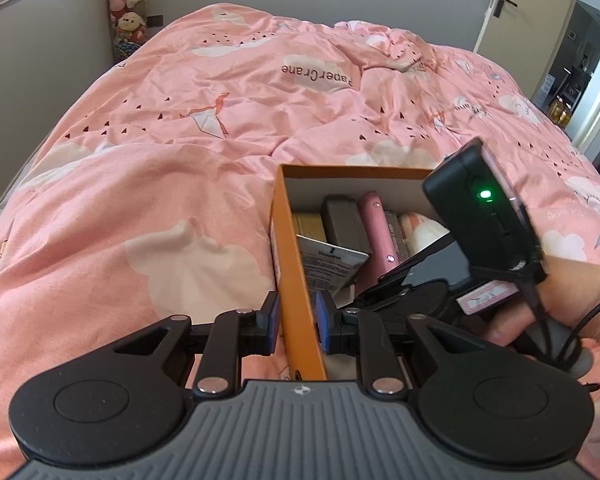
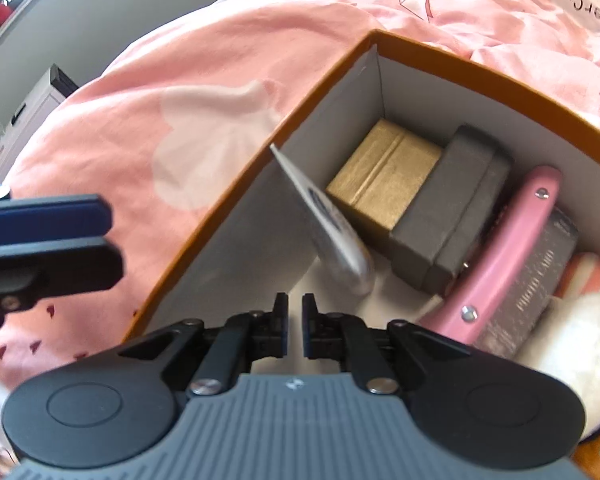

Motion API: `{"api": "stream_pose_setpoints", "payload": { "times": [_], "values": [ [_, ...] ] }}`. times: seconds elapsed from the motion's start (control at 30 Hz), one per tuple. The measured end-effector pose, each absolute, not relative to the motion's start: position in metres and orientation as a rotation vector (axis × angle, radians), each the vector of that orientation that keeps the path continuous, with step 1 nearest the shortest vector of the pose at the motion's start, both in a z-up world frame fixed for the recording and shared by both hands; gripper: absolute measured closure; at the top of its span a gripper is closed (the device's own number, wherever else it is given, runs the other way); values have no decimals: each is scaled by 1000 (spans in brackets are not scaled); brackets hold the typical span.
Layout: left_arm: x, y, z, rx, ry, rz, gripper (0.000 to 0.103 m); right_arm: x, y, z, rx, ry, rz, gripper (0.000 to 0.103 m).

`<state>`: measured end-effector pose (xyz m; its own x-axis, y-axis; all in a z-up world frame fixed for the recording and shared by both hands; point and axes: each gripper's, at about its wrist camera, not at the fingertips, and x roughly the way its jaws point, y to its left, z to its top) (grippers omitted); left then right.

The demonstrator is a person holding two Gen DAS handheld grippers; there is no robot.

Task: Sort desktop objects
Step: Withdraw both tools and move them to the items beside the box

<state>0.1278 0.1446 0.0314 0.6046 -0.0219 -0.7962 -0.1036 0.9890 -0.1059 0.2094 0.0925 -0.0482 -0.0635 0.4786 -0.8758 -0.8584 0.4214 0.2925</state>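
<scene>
An orange cardboard box [image 1: 296, 264] with a white inside sits on the pink bed. My left gripper [image 1: 298, 322] straddles its left wall, one pad outside and one inside, with small gaps to the wall. The box [image 2: 236, 184] holds a gold box [image 2: 384, 178], a grey case [image 2: 448, 216], a pink case [image 2: 504, 248], a dark booklet [image 2: 534, 284] and a white card [image 2: 328, 224] leaning on edge. My right gripper [image 2: 295, 320] hovers inside the box near the card, jaws narrowly apart and empty. It also shows in the left wrist view [image 1: 420, 280].
The pink quilt [image 1: 180, 160] covers the whole bed. A white and striped soft item [image 2: 580, 320] fills the box's right side. Stuffed toys [image 1: 128, 4] hang at the far wall. A door [image 1: 540, 4] stands open at the right.
</scene>
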Motion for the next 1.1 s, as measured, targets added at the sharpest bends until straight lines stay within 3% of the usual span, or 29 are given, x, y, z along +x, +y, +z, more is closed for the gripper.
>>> {"api": "stream_pose_setpoints", "payload": {
  "times": [0.13,0.33,0.67,0.83,0.9,1.03,1.1],
  "values": [
    [124,134,31,-132,927,21,82,200,73,-34,-433,1143,1126,94],
    [114,117,35,-90,908,-9,82,172,30,-3,-514,935,1078,93],
    [77,84,50,-47,822,-152,82,127,-50,29,-384,612,989,92],
    [57,72,36,24,828,-172,78,102,-97,38,-275,588,949,86],
    [51,70,26,51,841,-178,70,93,-111,35,-251,596,931,84],
    [42,66,1,139,877,-180,69,81,-129,15,-252,647,891,82],
    [39,63,-8,186,888,-177,63,80,-136,1,-260,687,864,78]
  ]
}}
